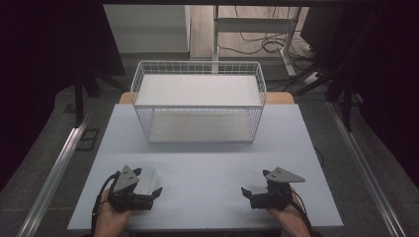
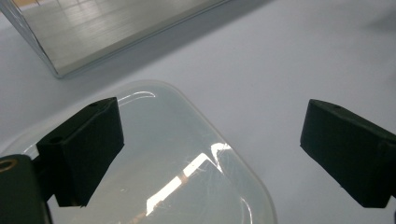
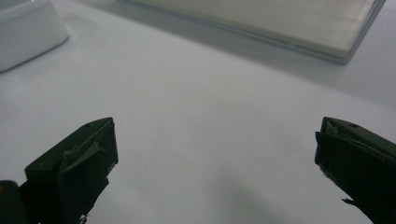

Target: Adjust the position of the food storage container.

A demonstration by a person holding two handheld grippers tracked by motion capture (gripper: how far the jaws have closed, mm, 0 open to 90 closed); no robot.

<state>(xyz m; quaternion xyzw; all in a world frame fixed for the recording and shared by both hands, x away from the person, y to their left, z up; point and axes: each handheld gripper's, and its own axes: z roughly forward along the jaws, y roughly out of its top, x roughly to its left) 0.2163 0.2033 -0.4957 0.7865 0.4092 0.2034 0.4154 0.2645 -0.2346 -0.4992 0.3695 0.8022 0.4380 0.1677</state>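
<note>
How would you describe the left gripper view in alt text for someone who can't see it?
Two black jaws of the left gripper stand wide apart above a clear, rounded-corner plastic container on a pale grey table; the left jaw overlaps the container, the right is over bare table. A white shelf board edged by wire crosses the top left.

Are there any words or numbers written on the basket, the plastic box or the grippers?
No text can be read anywhere.
White wire basket: no label or sign.
Clear plastic container: plain, only glare.
Left gripper and right gripper: no lettering; their grey plates have small holes, no marks.
Table: blank.
</note>
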